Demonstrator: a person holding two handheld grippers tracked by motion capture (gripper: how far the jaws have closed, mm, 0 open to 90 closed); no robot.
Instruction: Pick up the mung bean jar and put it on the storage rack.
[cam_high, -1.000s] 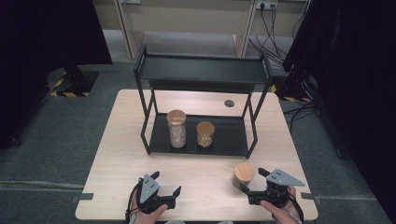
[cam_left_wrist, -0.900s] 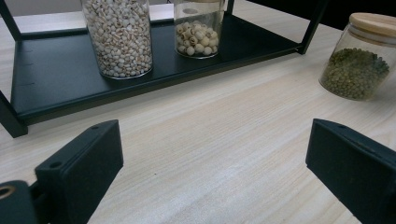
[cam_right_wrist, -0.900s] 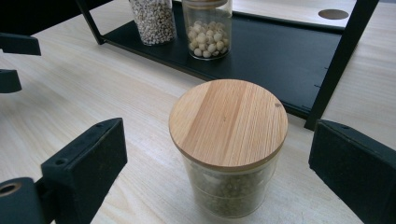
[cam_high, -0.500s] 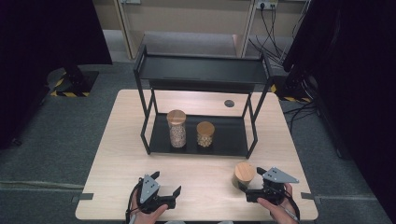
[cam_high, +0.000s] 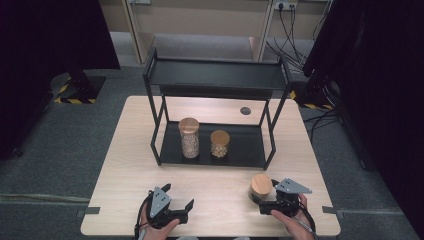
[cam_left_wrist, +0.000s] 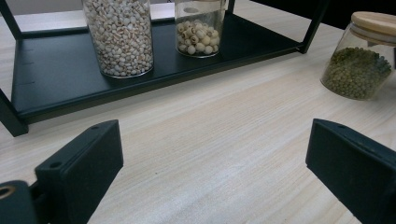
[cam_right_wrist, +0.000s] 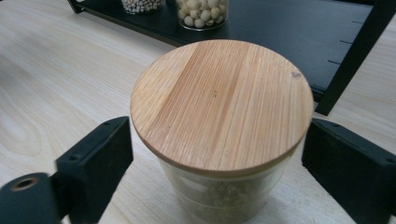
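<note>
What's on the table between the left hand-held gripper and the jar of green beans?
Bare wood: the high view shows nothing between the left hand-held gripper and the jar.

Shelf rack (cam_high: 215, 80) stands on the counter (cam_high: 125, 165), toward its far side. On the rack's lower shelf: tall jar (cam_high: 189, 137) left, short jar (cam_high: 219, 144) just beside it on the right. Lidded jar (cam_high: 261, 186) sits on the counter before the rack's right end. Right gripper (cam_high: 265, 200) at that jar, one jaw on either side. Left gripper (cam_high: 177, 197) at the near edge, well left of it.
</note>
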